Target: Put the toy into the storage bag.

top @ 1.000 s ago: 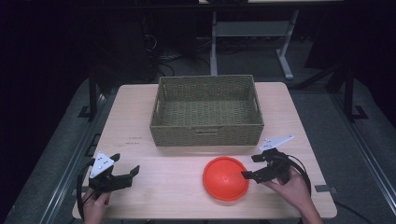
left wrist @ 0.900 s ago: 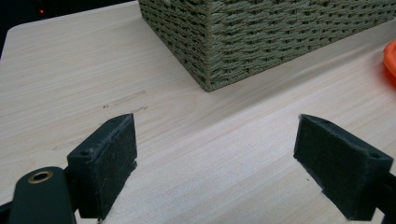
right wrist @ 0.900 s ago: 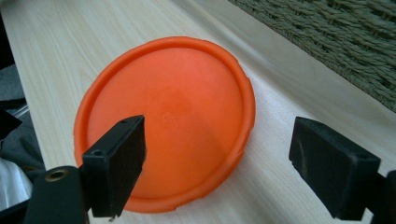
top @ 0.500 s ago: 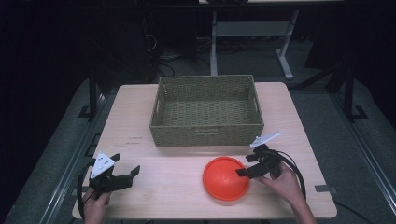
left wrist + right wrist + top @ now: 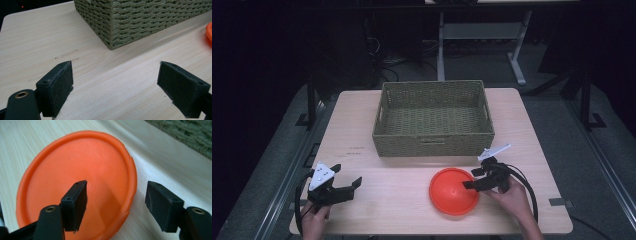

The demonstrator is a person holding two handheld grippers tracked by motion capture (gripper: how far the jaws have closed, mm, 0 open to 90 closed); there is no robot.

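- Orange plate [image 5: 453,191] flat on the table [image 5: 387,200], near edge, at 6 o'clock from the wicker basket [image 5: 433,118], apart from it.
- Right gripper [image 5: 473,179] at the plate's 3 o'clock rim; jaws straddle the rim, one over the plate, one outside. They've just been closing, pads not pressing yet.
- Left gripper [image 5: 348,181] near the table's 7 o'clock corner, jaws wide apart, nothing between them, well apart from the plate.
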